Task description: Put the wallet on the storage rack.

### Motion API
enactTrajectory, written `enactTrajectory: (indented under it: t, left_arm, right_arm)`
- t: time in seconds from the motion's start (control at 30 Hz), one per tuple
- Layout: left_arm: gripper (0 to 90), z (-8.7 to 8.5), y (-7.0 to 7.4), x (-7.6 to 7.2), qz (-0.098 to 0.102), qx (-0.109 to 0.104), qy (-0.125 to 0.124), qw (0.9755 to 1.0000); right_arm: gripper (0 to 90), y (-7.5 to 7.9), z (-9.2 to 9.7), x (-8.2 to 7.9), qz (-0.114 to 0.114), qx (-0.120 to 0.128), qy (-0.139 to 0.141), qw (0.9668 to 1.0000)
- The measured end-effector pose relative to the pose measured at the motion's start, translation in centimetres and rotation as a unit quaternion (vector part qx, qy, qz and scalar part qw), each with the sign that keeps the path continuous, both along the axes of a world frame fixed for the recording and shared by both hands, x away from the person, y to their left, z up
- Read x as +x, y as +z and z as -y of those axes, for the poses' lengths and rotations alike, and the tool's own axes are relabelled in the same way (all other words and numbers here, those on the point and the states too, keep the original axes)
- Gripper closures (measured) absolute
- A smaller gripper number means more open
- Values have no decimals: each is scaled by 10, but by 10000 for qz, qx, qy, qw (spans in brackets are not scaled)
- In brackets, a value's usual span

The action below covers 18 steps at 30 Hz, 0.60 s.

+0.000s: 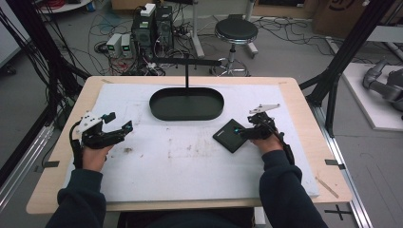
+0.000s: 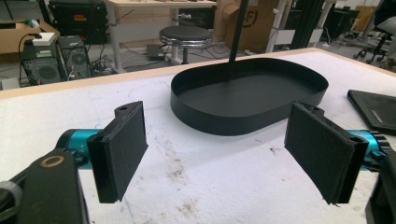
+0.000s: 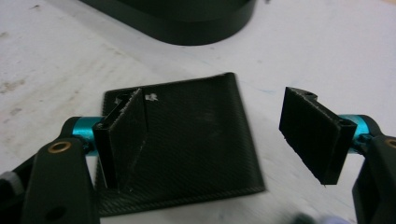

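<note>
Right gripper (image 3: 224,135) fingers spread wide over black wallet (image 3: 187,140).

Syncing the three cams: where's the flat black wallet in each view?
High view: black wallet lies right of centre on the white mat, at the right claw.
Left gripper view: a corner of it at the right edge.
Right gripper view: centre, below the open jaws.
Shared landmark: the black oval tray, just beyond it.

One black tray (image 1: 186,104), one black wallet (image 1: 230,135), two claws.
</note>
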<state>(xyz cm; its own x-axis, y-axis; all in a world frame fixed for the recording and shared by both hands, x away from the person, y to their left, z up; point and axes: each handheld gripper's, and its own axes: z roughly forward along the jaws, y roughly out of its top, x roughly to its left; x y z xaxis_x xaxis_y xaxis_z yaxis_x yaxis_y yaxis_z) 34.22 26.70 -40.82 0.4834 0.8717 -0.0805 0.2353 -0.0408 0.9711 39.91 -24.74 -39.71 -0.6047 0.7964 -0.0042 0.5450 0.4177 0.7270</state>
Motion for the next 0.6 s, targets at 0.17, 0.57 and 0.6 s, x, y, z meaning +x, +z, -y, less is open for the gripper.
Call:
enactTrajectory:
  t: [0.17, 0.57, 0.6]
  left_arm:
    - [208, 1, 0, 0, -19, 22, -7, 10000]
    - [210, 3, -1, 0, -41, 35, -37, 10000]
    - [210, 3, -1, 0, -47, 40, -40, 10000]
  right_arm:
    - [241, -9, -9, 6, -284, -212, -25, 9994]
    - [213, -30, -7, 19, -777, -510, -265, 9953]
    - [213, -30, -7, 19, -777, -510, -265, 9953]
